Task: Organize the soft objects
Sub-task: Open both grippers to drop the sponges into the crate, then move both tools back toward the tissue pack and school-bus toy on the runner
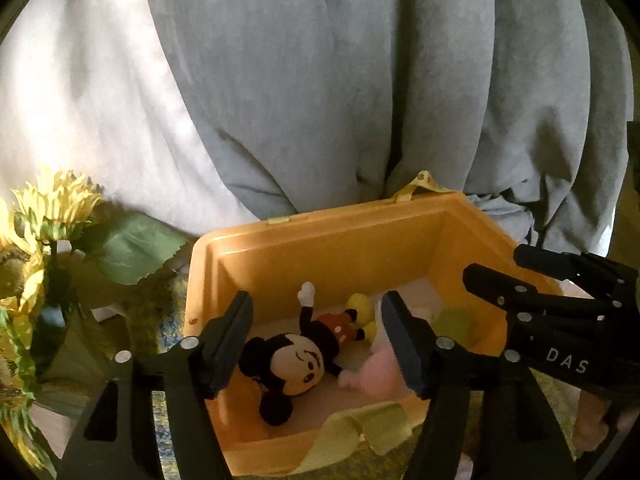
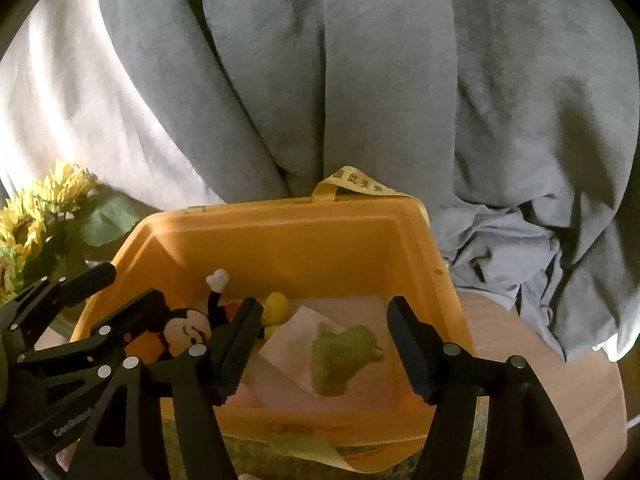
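Note:
A Mickey Mouse plush (image 1: 298, 354) lies on its back in the orange bin (image 1: 320, 240), head toward me. A pink soft toy (image 1: 376, 376) lies beside it, and a green soft toy (image 1: 454, 322) sits further right. My left gripper (image 1: 320, 344) hangs open and empty over the bin, above the Mickey. In the right wrist view my right gripper (image 2: 324, 346) is open and empty above the green toy (image 2: 342, 358), which lies on a white cloth (image 2: 292, 340) in the bin (image 2: 280, 236). The Mickey (image 2: 188, 330) shows at left.
Grey curtain folds (image 1: 320, 80) hang right behind the bin. Artificial sunflowers (image 1: 52, 208) stand at the left. Yellow ribbon (image 2: 356, 184) hangs on the bin's rim. A wooden surface (image 2: 540, 364) shows at right. My right gripper's body (image 1: 568, 320) crosses the left wrist view.

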Motion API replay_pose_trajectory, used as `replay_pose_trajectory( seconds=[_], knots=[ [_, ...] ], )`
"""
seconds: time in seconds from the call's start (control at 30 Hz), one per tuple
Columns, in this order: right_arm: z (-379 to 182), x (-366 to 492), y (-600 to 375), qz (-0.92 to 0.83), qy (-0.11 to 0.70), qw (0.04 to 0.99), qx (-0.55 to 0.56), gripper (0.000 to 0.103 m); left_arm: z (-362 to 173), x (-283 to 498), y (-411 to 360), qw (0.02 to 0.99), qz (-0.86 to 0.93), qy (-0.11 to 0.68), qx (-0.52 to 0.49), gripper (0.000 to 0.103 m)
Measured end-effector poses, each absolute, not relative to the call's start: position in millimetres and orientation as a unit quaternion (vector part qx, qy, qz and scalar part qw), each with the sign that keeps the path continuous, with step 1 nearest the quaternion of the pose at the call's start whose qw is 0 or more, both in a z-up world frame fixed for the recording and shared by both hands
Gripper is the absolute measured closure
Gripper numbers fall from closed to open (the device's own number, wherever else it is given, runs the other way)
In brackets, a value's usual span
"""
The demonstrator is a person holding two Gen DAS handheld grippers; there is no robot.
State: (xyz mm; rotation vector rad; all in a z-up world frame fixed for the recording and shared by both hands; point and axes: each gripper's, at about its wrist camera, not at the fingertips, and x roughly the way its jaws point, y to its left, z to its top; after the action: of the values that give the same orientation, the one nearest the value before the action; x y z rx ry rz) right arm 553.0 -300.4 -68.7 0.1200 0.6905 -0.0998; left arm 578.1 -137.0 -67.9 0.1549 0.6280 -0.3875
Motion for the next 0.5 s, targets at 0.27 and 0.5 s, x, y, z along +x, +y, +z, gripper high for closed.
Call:
replay_pose_trajectory(
  seconds=[0.27,0.5],
  knots=[
    [-49.1,529.4,-297.5,-0.057,0.310,0.947,0.062,0.036,-48.5,553.5,-123.6,0.939,-0.182,0.285,0.064,0.025],
    [-31.0,491.9,-288.7,-0.053,0.278,0.957,0.066,0.029,-28.5,513.9,-110.8,0.951,-0.164,0.256,0.057,0.020]
  ],
)
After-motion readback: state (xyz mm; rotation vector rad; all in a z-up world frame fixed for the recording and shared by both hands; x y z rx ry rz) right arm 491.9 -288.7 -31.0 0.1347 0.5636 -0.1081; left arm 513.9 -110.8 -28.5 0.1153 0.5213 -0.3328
